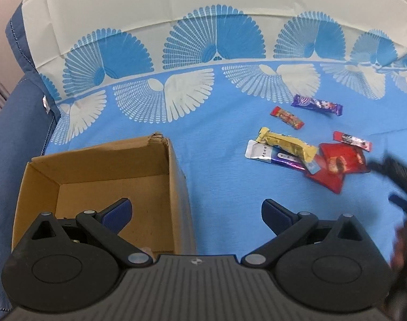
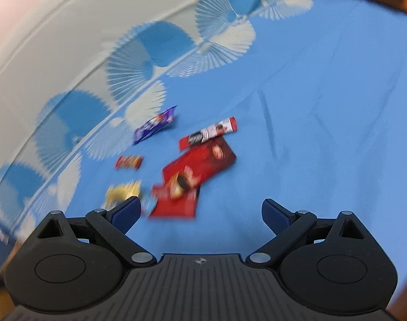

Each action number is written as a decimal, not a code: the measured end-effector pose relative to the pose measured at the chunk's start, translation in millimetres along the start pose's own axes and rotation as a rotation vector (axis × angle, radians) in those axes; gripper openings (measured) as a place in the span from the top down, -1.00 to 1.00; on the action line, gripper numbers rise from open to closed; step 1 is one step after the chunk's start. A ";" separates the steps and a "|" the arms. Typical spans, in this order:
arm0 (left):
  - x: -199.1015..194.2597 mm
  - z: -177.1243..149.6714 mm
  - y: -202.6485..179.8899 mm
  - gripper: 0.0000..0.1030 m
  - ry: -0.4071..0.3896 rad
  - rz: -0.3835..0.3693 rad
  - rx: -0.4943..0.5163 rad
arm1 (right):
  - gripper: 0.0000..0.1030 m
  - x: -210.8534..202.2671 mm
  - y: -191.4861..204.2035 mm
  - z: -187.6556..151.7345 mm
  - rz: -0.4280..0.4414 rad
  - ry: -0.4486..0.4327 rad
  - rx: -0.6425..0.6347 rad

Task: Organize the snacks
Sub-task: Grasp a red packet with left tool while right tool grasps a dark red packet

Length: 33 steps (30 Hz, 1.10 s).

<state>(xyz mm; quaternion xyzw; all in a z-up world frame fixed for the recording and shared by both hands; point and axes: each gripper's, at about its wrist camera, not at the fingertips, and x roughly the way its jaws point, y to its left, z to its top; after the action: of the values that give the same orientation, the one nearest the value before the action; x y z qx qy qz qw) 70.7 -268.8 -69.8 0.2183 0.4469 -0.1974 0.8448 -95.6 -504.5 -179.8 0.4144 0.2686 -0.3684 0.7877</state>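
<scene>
Several snack packets lie on a blue patterned cloth: a purple bar [image 1: 316,104], a small red bar [image 1: 287,117], a yellow bar [image 1: 287,144] over a silver-blue packet [image 1: 273,156], two red packets [image 1: 337,167] and a thin red-white stick [image 1: 352,140]. An open cardboard box [image 1: 174,176] stands at the left. My left gripper [image 1: 196,214] is open and empty, its left finger over the box. My right gripper [image 2: 200,214] is open and empty, just short of the red packets [image 2: 195,176]; it shows blurred at the right edge of the left wrist view [image 1: 399,176].
The cloth [image 1: 217,139] covers a table with a white band [image 1: 176,5] at the far side. A dark blue cushion [image 1: 16,123] lies left of the box. The right wrist view is motion-blurred; it shows the purple bar [image 2: 154,127] and the yellow bar [image 2: 121,194].
</scene>
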 end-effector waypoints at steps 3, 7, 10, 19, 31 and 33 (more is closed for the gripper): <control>10.2 2.9 -0.6 -1.00 0.009 0.017 -0.004 | -0.89 52.6 7.8 19.2 -0.071 0.024 0.101; 15.9 7.5 3.1 -1.00 0.012 0.018 -0.038 | -1.00 107.3 24.2 28.1 -0.216 0.028 0.165; 22.3 11.6 3.1 -1.00 0.017 0.010 -0.057 | -0.96 119.6 56.2 12.7 -0.322 0.025 -0.036; 34.5 17.4 -28.8 -1.00 0.016 -0.067 -0.108 | 0.52 50.1 5.6 -3.5 -0.144 -0.084 -0.148; 145.0 41.3 -179.5 -1.00 0.281 -0.253 -0.160 | 0.52 -6.9 -125.0 -7.8 -0.074 -0.051 0.018; 167.5 43.2 -189.6 -1.00 0.331 -0.205 -0.162 | 0.47 -2.0 -129.0 -6.9 -0.072 -0.046 0.034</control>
<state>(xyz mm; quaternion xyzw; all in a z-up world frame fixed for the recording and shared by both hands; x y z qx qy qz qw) 86.9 -472.3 -225.4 0.1325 0.6139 -0.2072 0.7501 -201.2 -547.5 -240.5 0.4092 0.2589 -0.4105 0.7727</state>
